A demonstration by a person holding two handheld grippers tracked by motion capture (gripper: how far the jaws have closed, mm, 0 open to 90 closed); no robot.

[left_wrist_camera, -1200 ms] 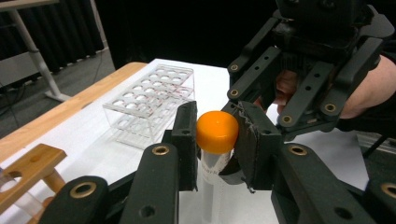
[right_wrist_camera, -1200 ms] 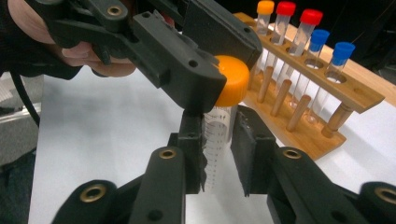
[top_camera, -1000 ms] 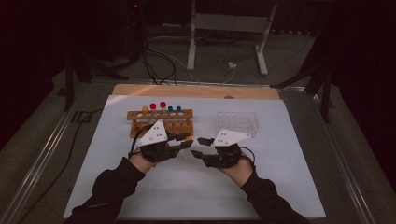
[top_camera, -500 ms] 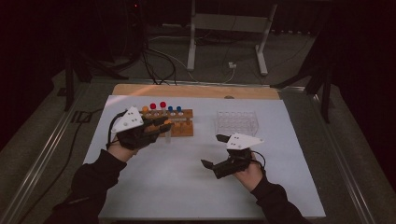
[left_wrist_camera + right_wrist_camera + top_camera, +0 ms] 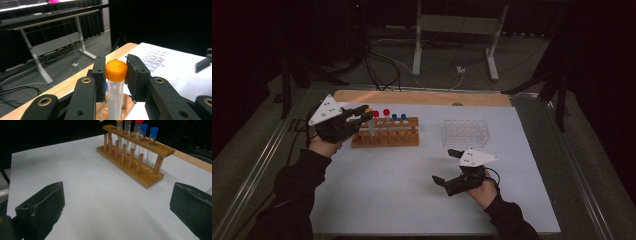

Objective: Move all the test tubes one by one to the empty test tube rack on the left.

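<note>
Orange-capped tube (image 5: pixel 115 82) upright between left gripper (image 5: pixel 115 75) jaws, above wooden rack (image 5: pixel 385 136).

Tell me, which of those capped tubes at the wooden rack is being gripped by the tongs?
The orange-capped tube: the left tongs clamp it just below its cap. The red- and blue-capped tubes stand untouched in the wooden rack.

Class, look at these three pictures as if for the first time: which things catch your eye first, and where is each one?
The orange-capped tube stands out, clamped between the jaws of the left gripper above the left end of the wooden rack. Red- and blue-capped tubes stand in that rack on the white table cover. The right gripper hangs wide open and empty, nearer the person.
</note>
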